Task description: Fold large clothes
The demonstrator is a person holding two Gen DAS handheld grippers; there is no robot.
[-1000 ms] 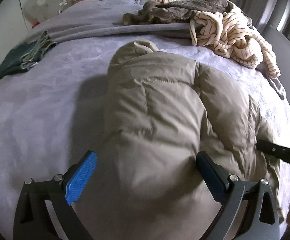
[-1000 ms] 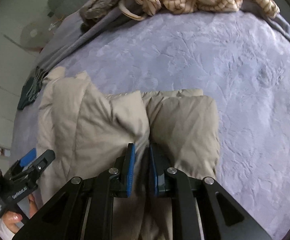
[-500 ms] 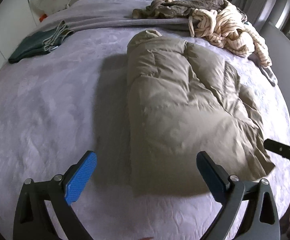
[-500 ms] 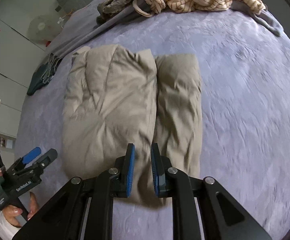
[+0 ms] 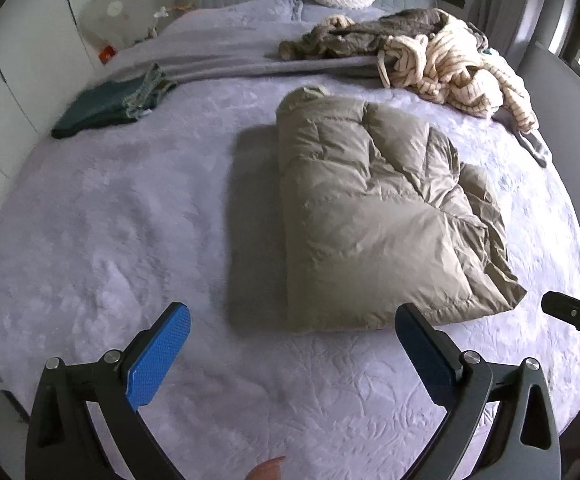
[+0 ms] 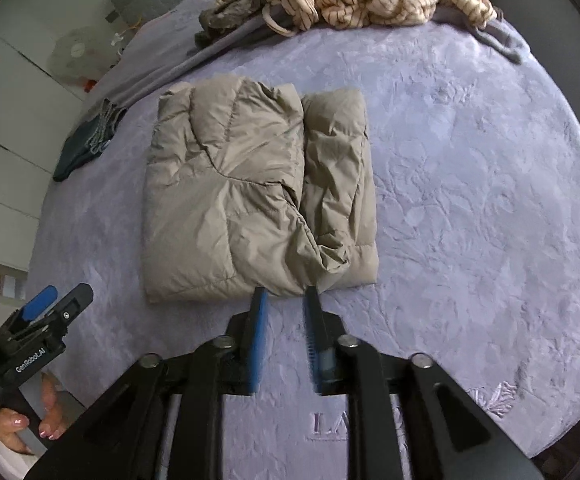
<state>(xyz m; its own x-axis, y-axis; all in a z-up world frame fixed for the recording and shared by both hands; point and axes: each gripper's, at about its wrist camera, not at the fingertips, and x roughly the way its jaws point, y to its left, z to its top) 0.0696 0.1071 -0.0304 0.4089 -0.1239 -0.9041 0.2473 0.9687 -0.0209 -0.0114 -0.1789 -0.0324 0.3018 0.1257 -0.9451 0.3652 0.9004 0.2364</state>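
Lying mid-frame, one folded beige puffer jacket [image 5: 374, 216]; two grippers, left gripper [image 5: 294, 344] wide apart, right gripper [image 6: 285, 312] just opening, both empty.

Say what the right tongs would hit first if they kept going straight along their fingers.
Probably the near hem of the folded beige puffer jacket, or the lavender bedspread just short of it; depth is unclear. The right tongs have just been opening, with nothing between them.
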